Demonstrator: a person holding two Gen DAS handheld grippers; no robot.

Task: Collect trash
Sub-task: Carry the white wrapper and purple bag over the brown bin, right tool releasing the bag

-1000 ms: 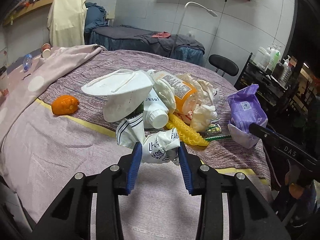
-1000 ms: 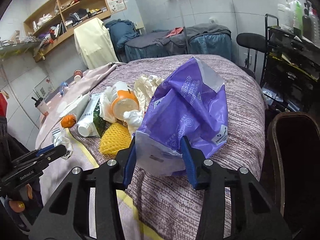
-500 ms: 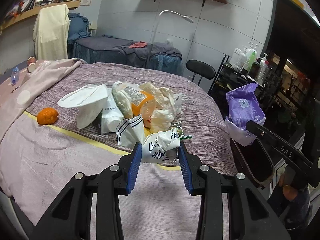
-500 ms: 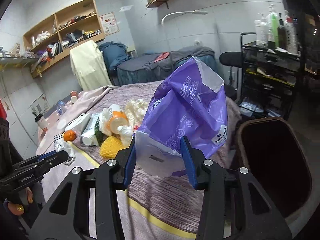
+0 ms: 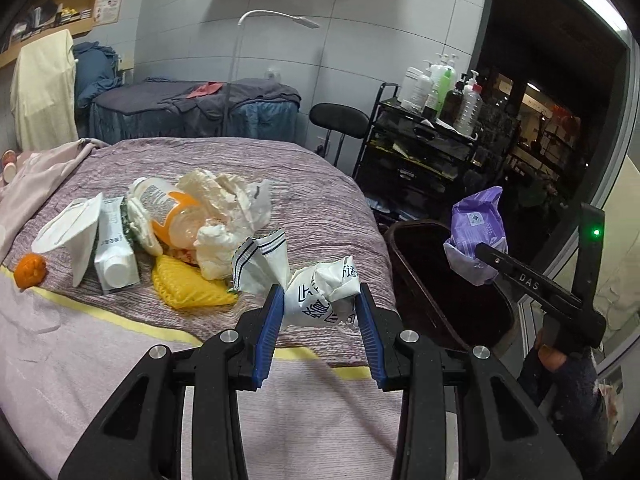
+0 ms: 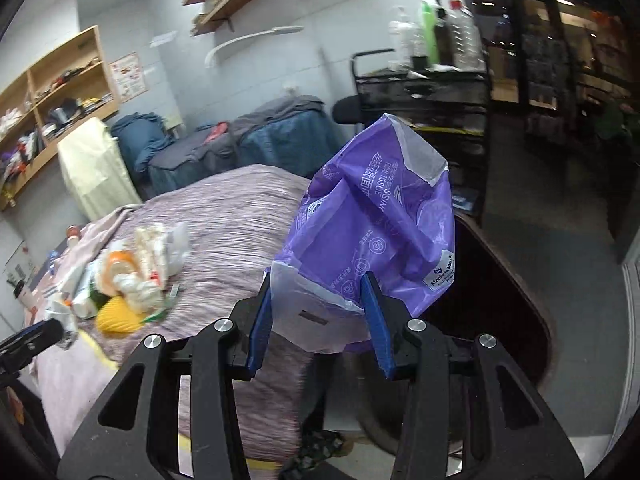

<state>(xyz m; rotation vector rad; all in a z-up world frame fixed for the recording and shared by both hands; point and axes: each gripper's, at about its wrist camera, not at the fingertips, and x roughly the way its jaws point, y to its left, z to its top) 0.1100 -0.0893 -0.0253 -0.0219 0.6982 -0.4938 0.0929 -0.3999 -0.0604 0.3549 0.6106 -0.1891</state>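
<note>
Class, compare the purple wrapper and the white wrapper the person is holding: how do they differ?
The purple wrapper is plain purple with pale print; the white wrapper is white with dark print. The purple one, in the right tool, hangs over the bin; the white one, in the left tool, is over the bed. Both are crumpled and clamped.

A massage or beauty treatment room: draped treatment beds (image 5: 192, 108), a black trolley (image 5: 416, 148) of pump bottles (image 5: 444, 84), wall shelves (image 6: 60, 76), a stool (image 5: 339, 118), and tiled walls.
</note>
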